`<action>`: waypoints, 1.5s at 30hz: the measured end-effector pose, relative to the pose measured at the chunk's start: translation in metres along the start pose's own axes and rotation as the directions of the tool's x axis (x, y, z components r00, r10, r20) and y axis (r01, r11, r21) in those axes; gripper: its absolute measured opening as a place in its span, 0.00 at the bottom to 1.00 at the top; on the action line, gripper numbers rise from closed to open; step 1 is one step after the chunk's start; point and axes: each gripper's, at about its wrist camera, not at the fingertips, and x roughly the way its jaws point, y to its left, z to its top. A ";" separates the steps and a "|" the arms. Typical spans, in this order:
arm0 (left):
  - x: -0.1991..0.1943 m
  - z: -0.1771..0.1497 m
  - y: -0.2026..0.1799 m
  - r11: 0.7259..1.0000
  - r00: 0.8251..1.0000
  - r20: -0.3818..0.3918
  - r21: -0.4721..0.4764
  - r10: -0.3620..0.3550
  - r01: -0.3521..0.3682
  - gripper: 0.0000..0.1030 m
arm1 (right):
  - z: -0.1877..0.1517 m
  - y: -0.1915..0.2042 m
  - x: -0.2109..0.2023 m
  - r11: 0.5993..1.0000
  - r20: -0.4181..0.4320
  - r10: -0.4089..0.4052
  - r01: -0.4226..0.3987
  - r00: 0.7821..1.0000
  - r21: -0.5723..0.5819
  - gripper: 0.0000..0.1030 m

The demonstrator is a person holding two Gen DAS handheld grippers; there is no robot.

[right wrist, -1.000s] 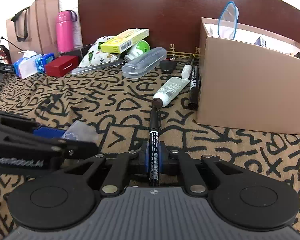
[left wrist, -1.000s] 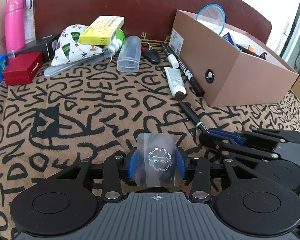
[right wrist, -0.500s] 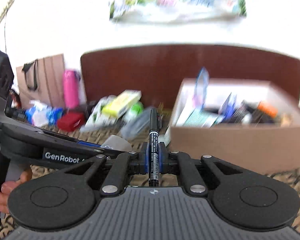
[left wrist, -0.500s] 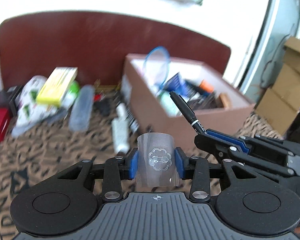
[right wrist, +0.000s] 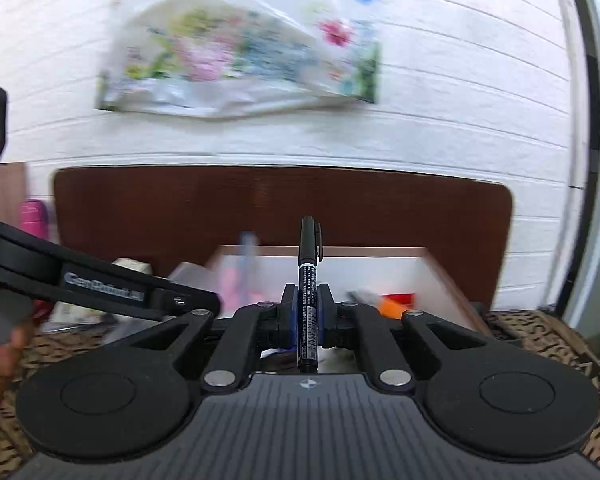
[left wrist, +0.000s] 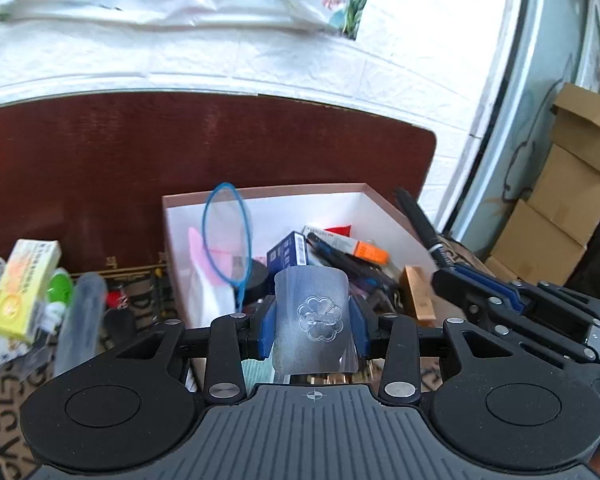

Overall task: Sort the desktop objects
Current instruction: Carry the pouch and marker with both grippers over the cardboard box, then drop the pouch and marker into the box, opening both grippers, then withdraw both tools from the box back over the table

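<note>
L tool clamps a clear clover-embossed pouch, held above the open box w/ clutter inside. R tool, pinched tight on a black marker pointing to 12 o'clock, sits at 3 o'clock of the L.

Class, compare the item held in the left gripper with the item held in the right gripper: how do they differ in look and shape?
1. The clear plastic piece in the left gripper is see-through; the black marker in the right gripper is opaque.
2. The plastic piece is wide and curved, with an embossed clover; the marker is slim and straight, with a printed white label.
3. The left gripper's jaws stand apart around the plastic piece; the right gripper's are nearly closed on the marker.

Both are held near the open box.
</note>
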 end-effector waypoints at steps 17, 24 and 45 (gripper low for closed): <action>0.072 0.013 -0.003 0.996 0.996 0.045 -0.027 0.083 -0.081 1.00 | -0.016 -0.051 0.075 0.996 -0.073 -0.086 0.087 0.994 0.010 0.74; 0.052 0.009 -0.003 0.996 0.996 0.053 -0.050 0.075 -0.073 1.00 | -0.022 -0.049 0.042 0.997 -0.051 -0.069 0.070 0.996 0.022 0.94; -0.038 -0.074 -0.036 0.956 0.958 0.053 0.068 0.283 -0.286 1.00 | -0.046 -0.010 -0.056 0.999 -0.103 -0.027 0.024 0.994 -0.029 0.99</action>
